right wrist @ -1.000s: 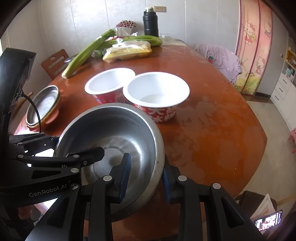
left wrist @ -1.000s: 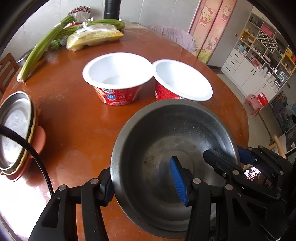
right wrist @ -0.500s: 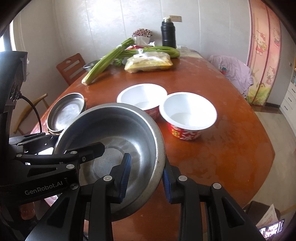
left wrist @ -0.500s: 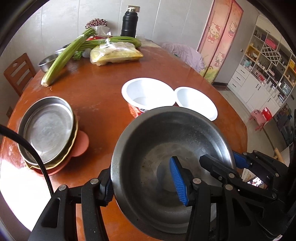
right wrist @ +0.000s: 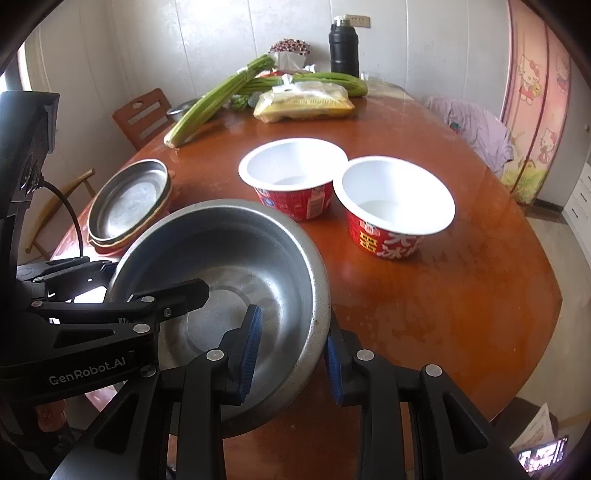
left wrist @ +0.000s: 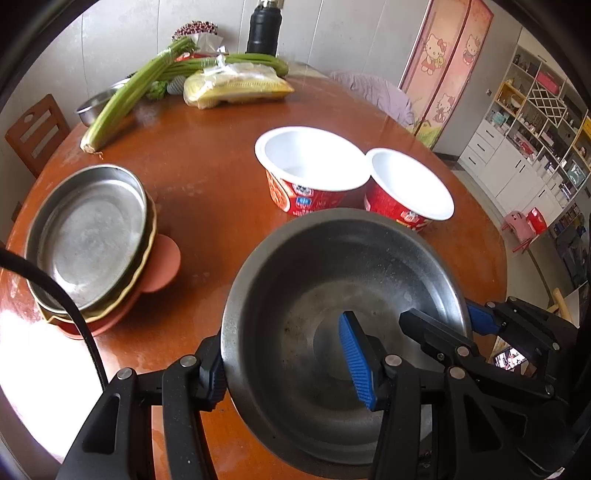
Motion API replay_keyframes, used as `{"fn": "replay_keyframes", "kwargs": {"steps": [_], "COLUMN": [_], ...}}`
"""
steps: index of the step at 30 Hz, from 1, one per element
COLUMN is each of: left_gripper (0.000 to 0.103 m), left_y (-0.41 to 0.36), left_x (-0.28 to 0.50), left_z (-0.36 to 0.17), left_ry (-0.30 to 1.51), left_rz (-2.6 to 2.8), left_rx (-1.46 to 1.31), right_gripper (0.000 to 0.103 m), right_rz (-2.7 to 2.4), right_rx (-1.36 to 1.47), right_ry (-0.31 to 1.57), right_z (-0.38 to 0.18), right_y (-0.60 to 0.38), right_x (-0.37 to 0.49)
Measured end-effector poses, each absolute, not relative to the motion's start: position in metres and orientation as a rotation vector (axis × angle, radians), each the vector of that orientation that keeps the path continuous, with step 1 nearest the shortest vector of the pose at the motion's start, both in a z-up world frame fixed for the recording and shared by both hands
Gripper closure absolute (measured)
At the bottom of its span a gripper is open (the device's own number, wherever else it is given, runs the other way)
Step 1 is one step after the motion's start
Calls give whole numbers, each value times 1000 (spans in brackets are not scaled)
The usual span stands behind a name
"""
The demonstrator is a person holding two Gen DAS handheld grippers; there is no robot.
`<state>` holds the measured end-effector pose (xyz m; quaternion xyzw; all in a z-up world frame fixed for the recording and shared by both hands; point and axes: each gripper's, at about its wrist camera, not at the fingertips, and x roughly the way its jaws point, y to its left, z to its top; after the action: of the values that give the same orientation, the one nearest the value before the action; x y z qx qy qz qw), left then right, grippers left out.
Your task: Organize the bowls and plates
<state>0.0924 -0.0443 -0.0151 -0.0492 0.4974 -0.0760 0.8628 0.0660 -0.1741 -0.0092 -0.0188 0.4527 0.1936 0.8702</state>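
Observation:
I carry a large steel bowl (left wrist: pixel 314 266) (right wrist: pixel 229 243) over the near edge of the brown table (left wrist: pixel 207 147) with both grippers. My left gripper (left wrist: pixel 284 365) is shut on its left wall, one pad outside and the blue pad inside. My right gripper (right wrist: pixel 291 354) is shut on the right rim in the same way. Two red cup bowls with white insides (left wrist: pixel 310 158) (left wrist: pixel 410 181) stand side by side beyond the steel bowl. At the left, a steel plate (left wrist: pixel 88 236) (right wrist: pixel 129 195) tops a stack on a yellow-rimmed dish and a pink plate.
Celery stalks (left wrist: pixel 133 92), a yellow food packet (left wrist: pixel 236 86), a black flask (left wrist: pixel 262 35) and a small steel bowl (left wrist: pixel 94 107) crowd the far end. A wooden chair (left wrist: pixel 35 129) stands at the left. Bare tabletop lies between the plate stack and the cups.
Both grippers have carried the steel bowl back and to the left. The cups have slid to the right in both views and the plate stack has come fully into sight.

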Motion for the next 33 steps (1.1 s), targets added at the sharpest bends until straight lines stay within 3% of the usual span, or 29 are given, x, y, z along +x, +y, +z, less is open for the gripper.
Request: {"fn": "replay_keyframes", "kwargs": {"steps": [33], "left_gripper": [49], "left_y": [-61], "left_x": [93], "left_z": [-36], "left_ry": [1111], "left_rz": [-150], "left_rx": [-48], "right_gripper": [68], "right_rz": [424], "right_rx": [-48], "right_ry": [1004], "right_z": [-25], "right_y": [-183], "right_x": [68]}}
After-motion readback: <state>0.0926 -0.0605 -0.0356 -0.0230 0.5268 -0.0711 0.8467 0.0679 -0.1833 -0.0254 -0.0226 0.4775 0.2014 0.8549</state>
